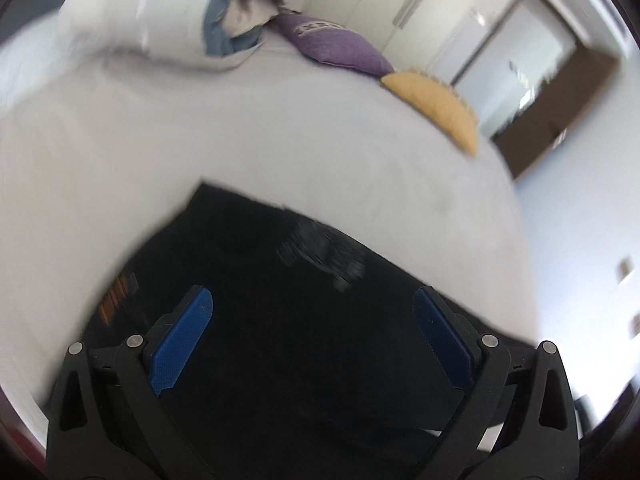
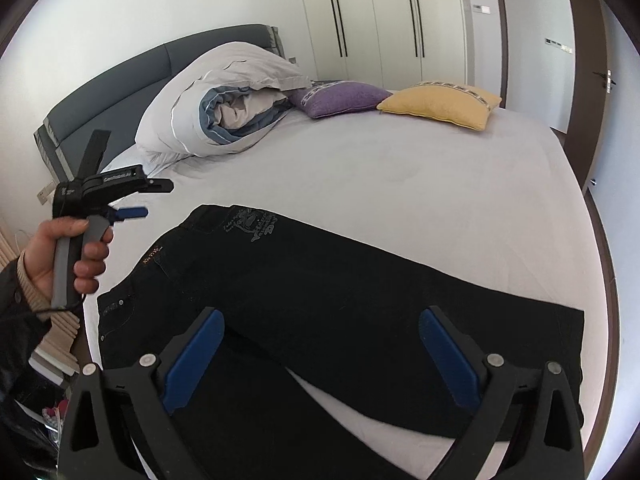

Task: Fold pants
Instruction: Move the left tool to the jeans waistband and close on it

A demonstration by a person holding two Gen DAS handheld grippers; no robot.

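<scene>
Left wrist view: the left gripper [image 1: 312,336] is being held with jaws wide over the pants [image 1: 280,320] at lower centre; their print is blurred, unreadable.

Right wrist view: the right gripper [image 2: 320,360] is being held wide, empty, over the pants [image 2: 340,292], which are lying on the bed [image 2: 400,184]. Wardrobes [image 2: 380,16] are being shown at the top.
</scene>
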